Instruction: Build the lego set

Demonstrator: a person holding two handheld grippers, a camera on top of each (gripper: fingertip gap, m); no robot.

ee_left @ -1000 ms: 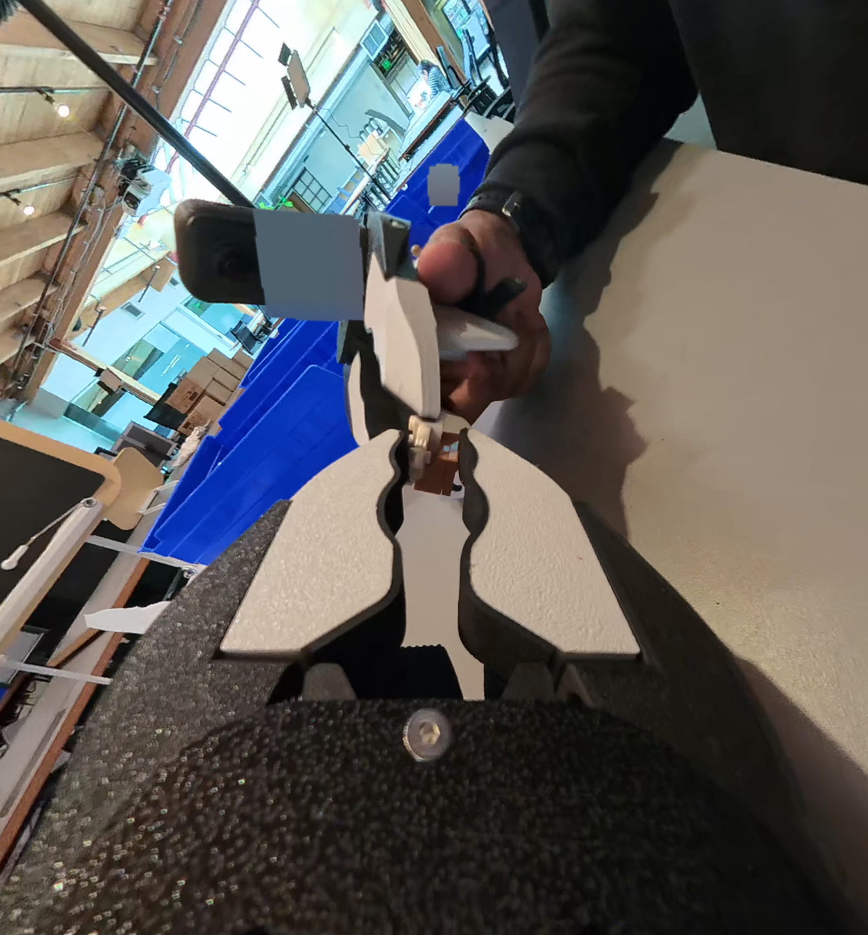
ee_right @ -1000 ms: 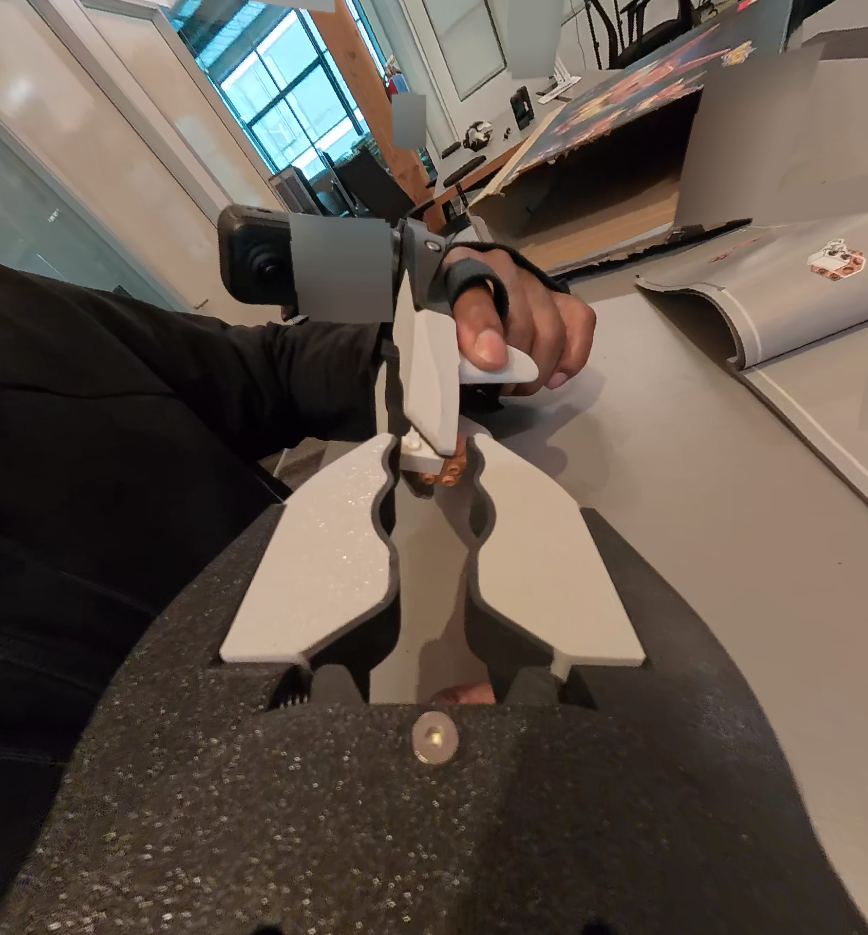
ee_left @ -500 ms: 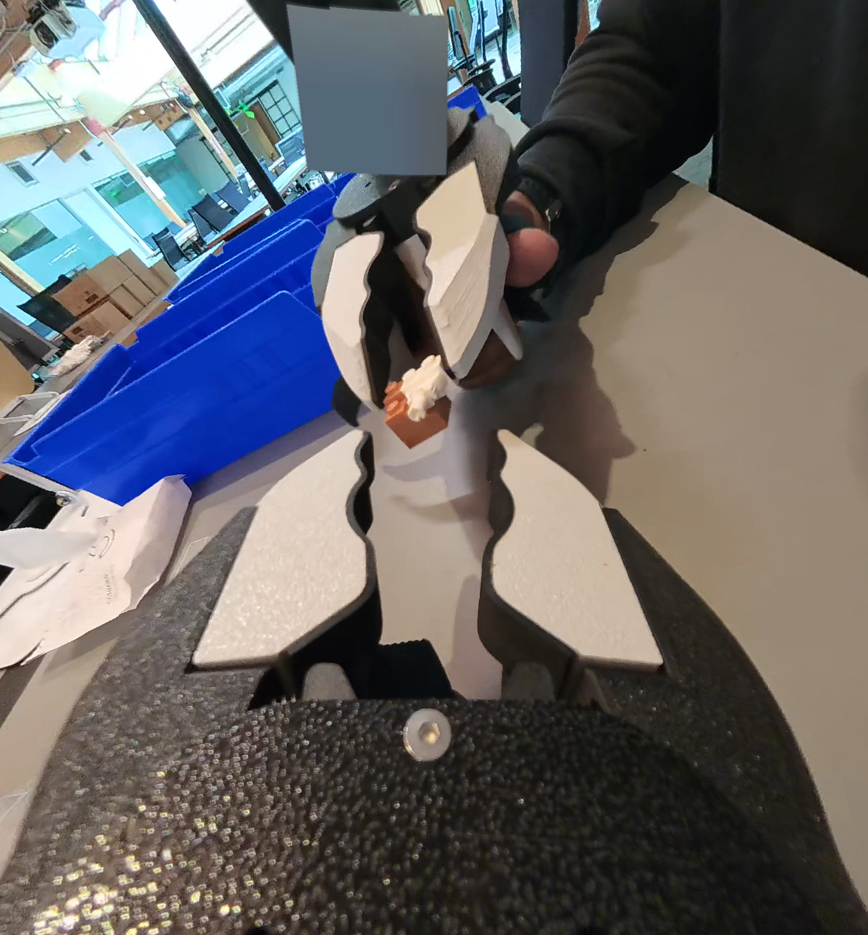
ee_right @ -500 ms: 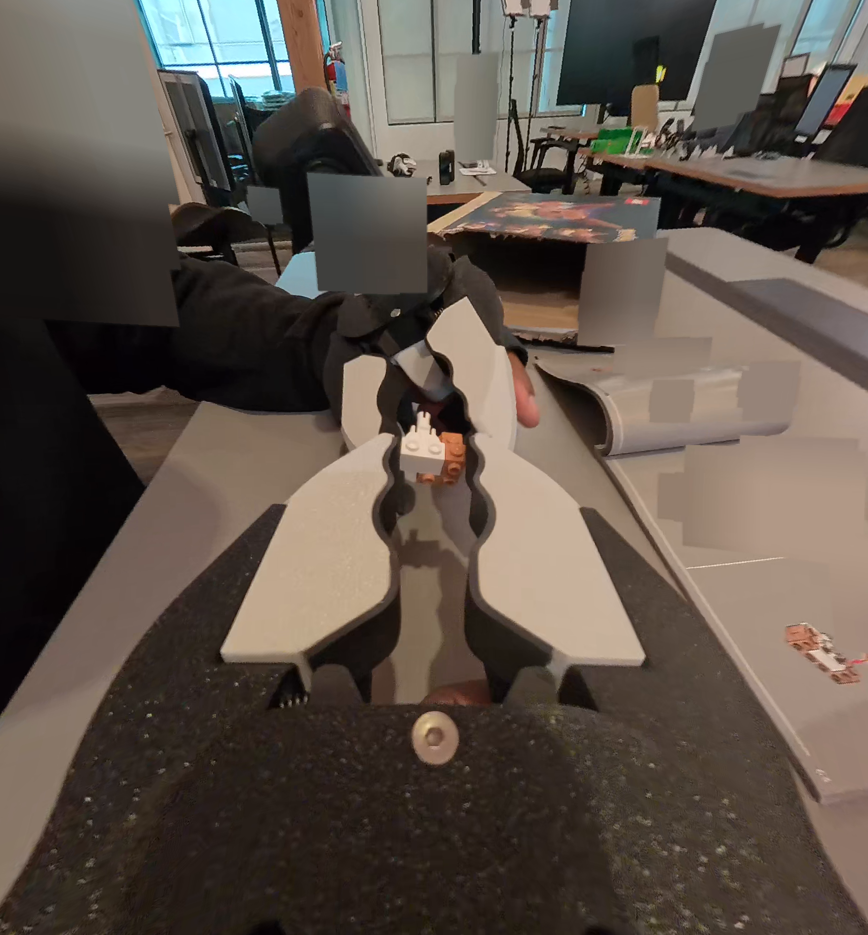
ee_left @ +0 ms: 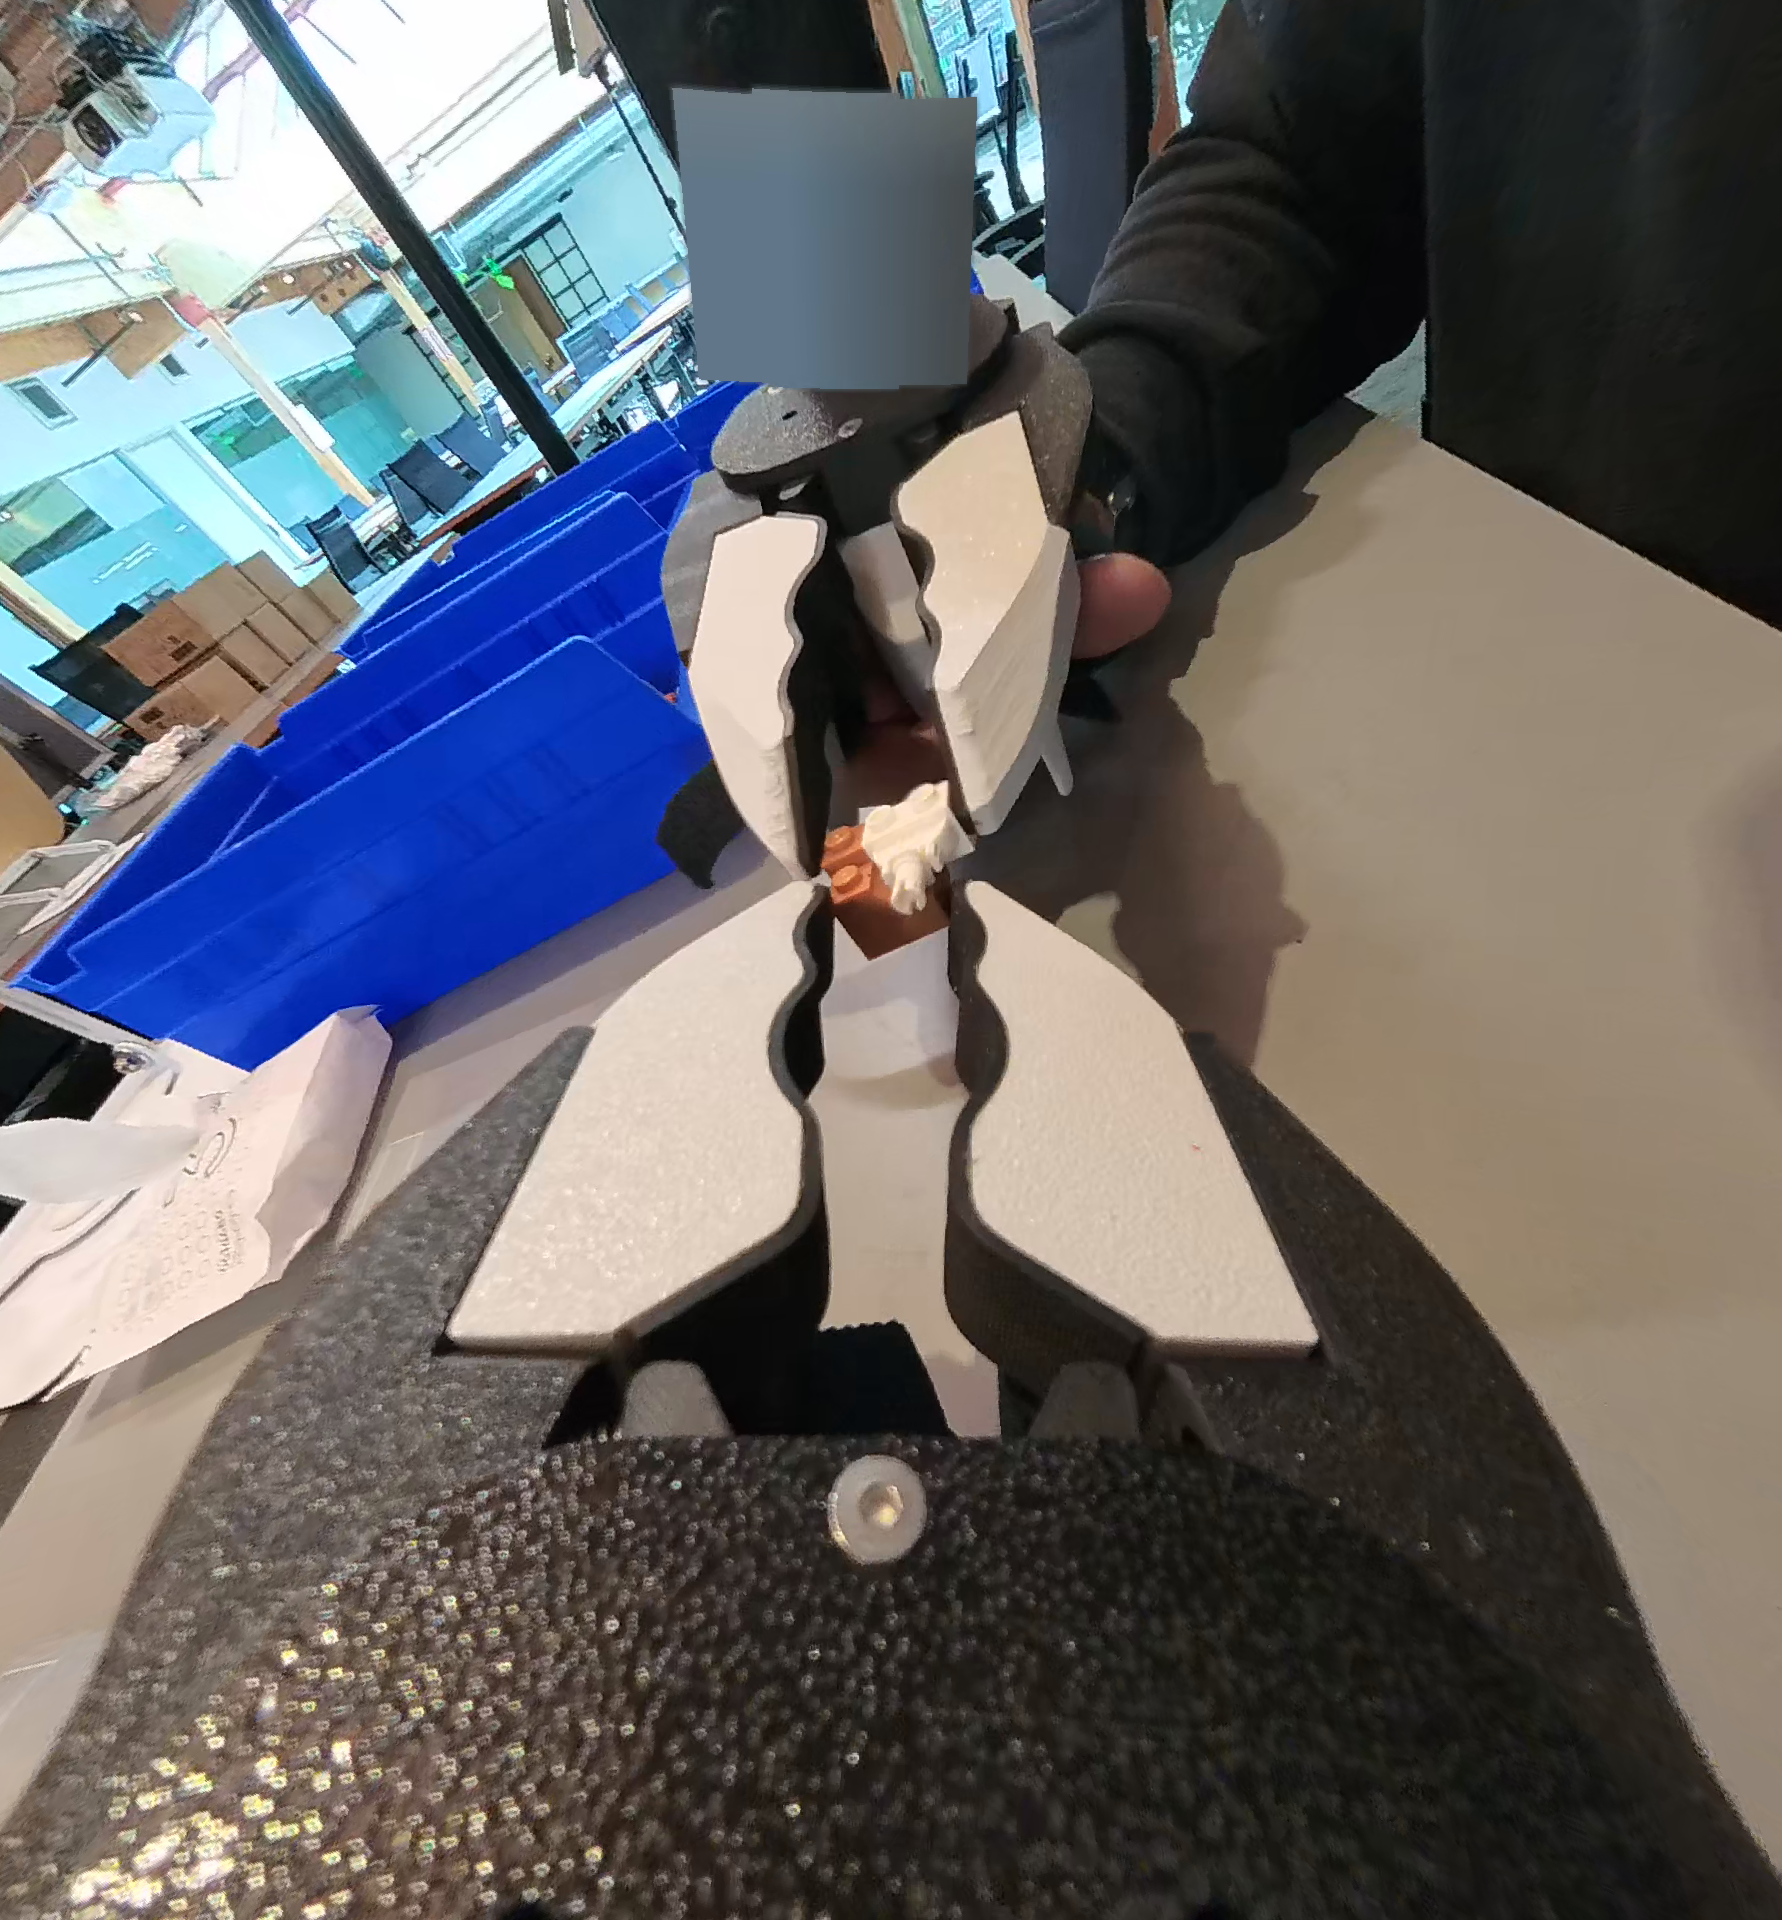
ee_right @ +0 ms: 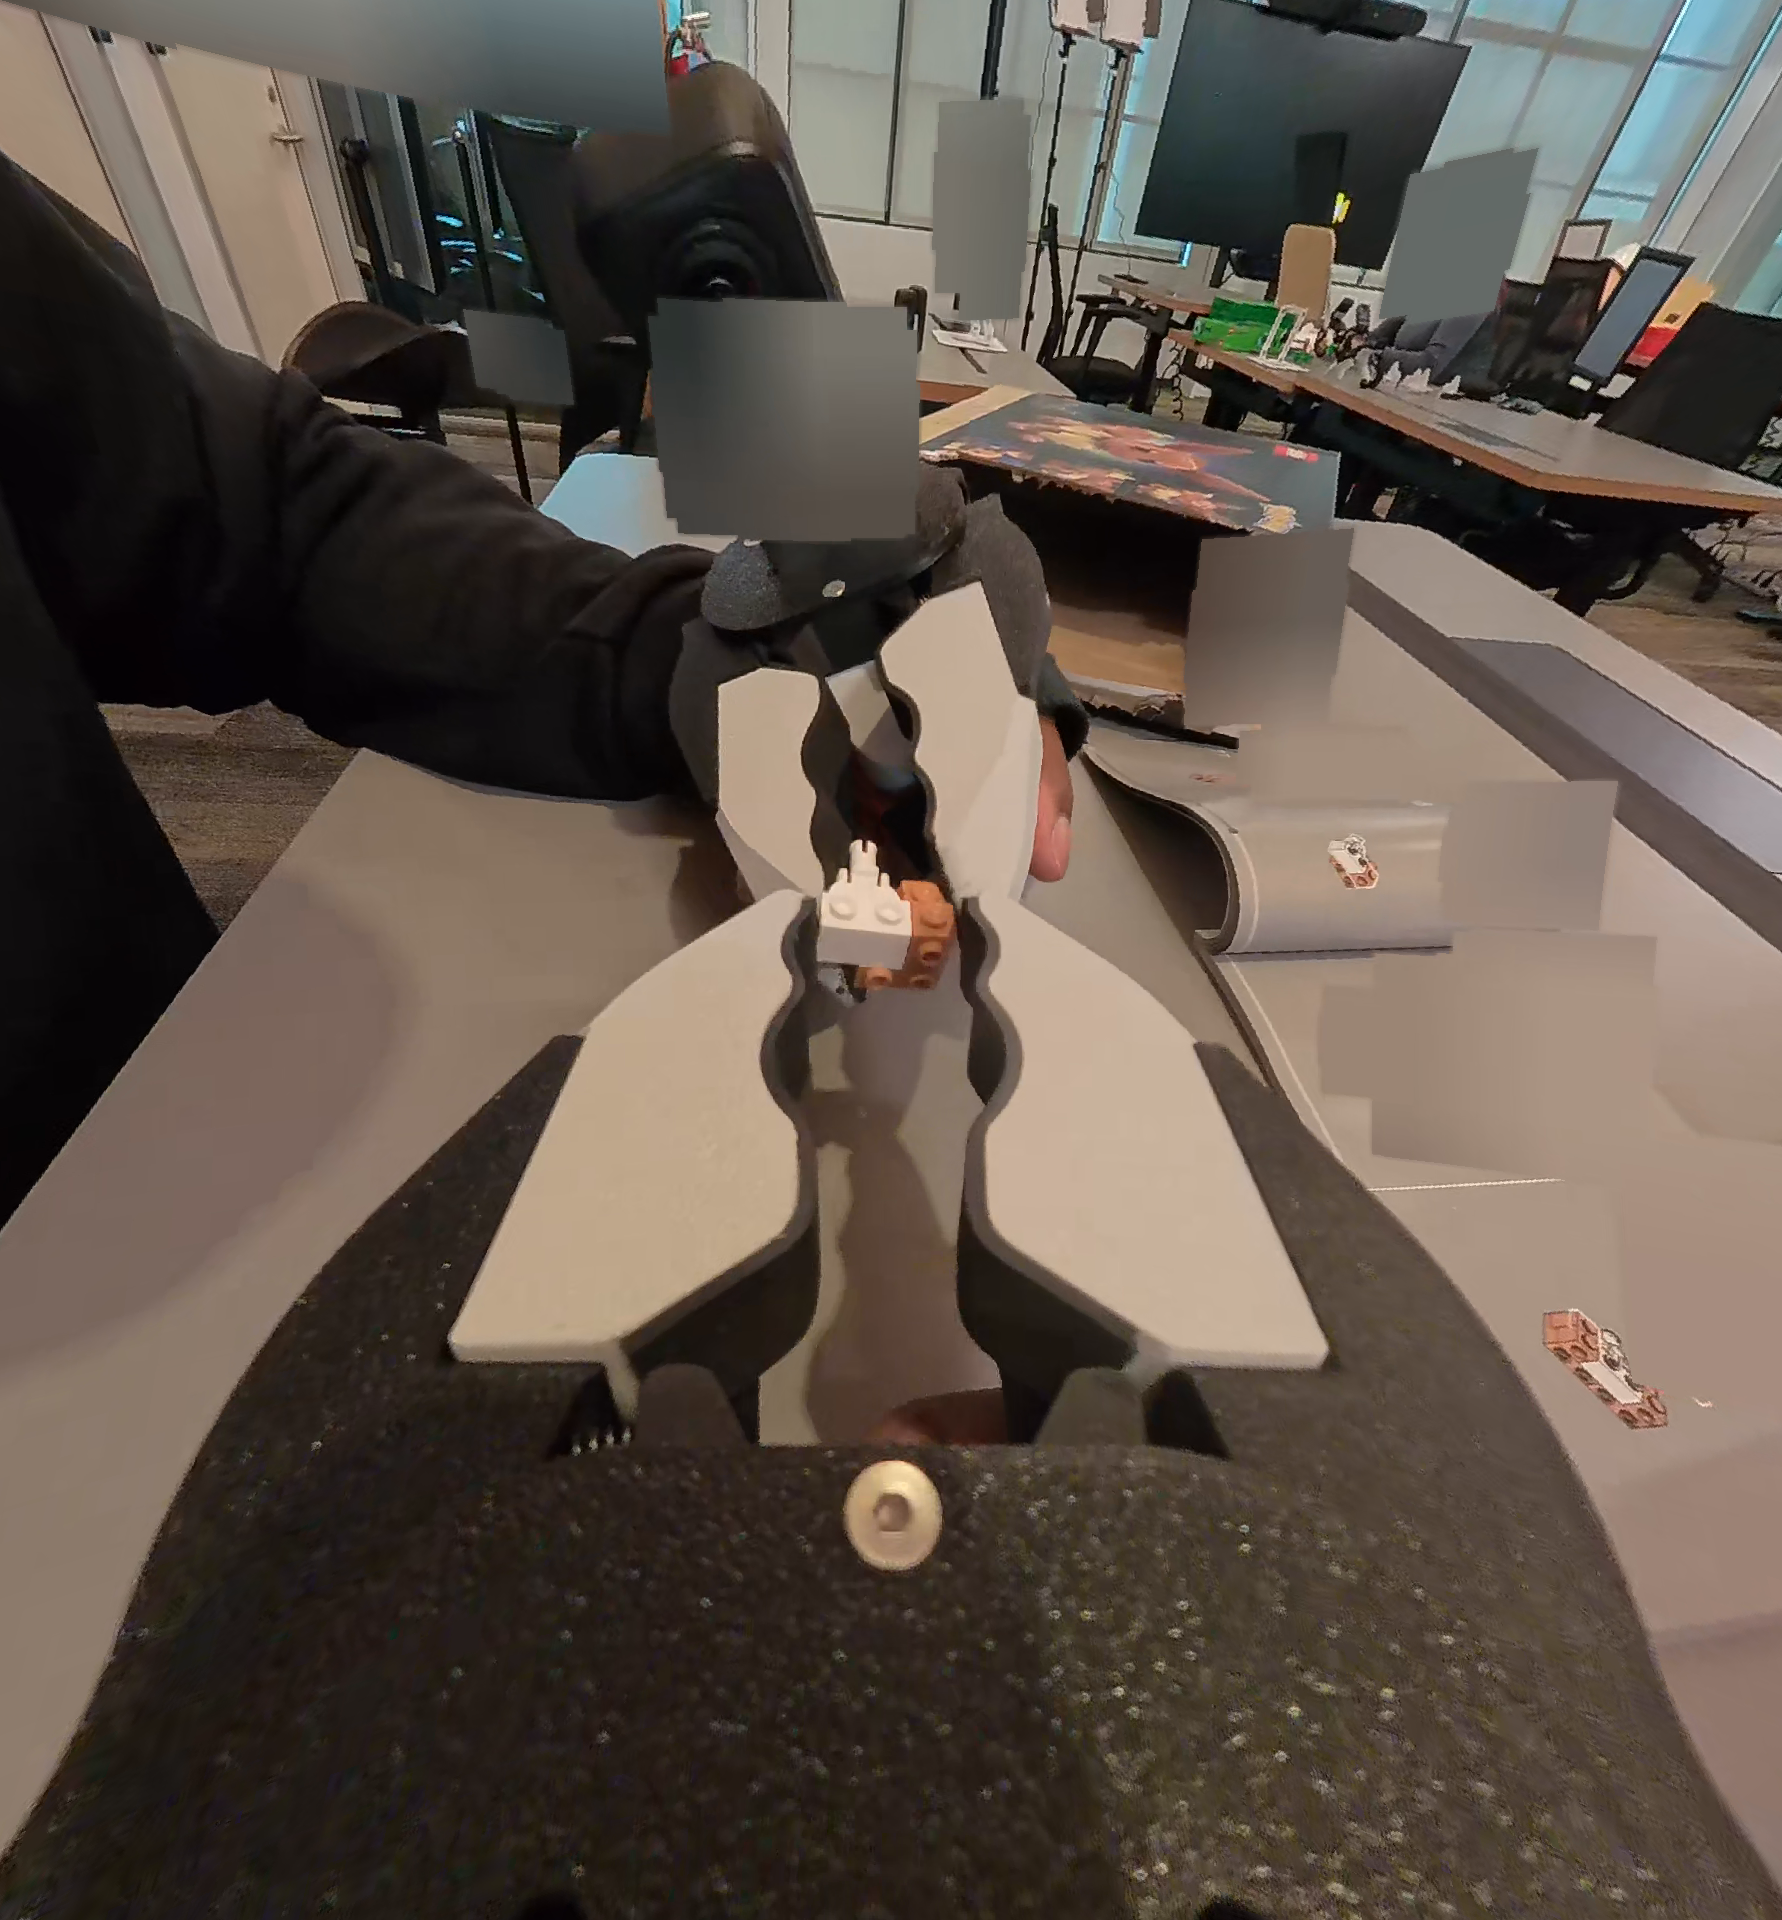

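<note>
Two grippers meet tip-to-tip; right gripper [ee_right: 882, 925] clamps brown-white brick cluster [ee_right: 887, 928]; left gripper [ee_left: 882, 899] grip unclear; blue bins [ee_left: 378, 821] left-view only.

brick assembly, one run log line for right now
right gripper: clamps brick assembly | left gripper: closed on its brown end | both over table | booklet beside

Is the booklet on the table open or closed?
Open. The booklet lies on the grey table with a bundle of pages curled over to one side and a flat page exposed beside it.
</note>
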